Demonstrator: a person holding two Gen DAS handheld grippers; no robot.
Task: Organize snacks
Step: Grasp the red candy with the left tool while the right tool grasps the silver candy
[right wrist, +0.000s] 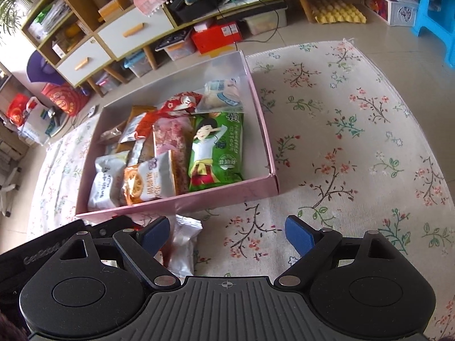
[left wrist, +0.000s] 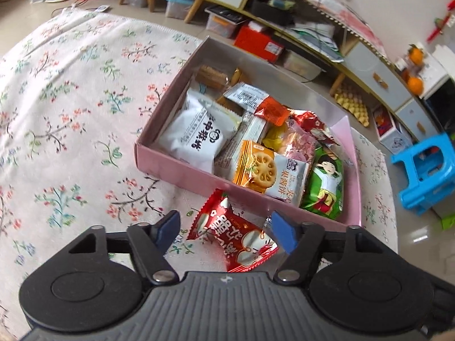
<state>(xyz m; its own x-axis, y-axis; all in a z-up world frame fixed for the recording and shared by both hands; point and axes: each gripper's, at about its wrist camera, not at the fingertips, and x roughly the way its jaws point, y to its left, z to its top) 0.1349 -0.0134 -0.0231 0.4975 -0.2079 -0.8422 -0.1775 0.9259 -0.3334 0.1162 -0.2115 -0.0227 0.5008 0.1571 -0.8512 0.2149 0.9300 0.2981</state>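
Note:
A pink box (left wrist: 182, 174) on the floral cloth holds several snack packets, among them a white packet (left wrist: 196, 136), an orange biscuit packet (left wrist: 261, 167) and a green packet (left wrist: 325, 182). A red snack packet (left wrist: 230, 236) lies on the cloth just outside the box's near wall, between the fingers of my open left gripper (left wrist: 226, 231). In the right wrist view the pink box (right wrist: 227, 193) sits ahead and left. My right gripper (right wrist: 227, 234) is open and empty over the cloth. The red packet's silver back (right wrist: 183, 247) shows beside my right gripper's left finger.
The floral cloth (left wrist: 71, 113) covers the table. Behind it stand low cabinets with storage bins and a red box (left wrist: 257, 42) on the floor. A blue plastic stool (left wrist: 426, 170) stands at the right. The left gripper's body (right wrist: 42, 250) shows at the right wrist view's lower left.

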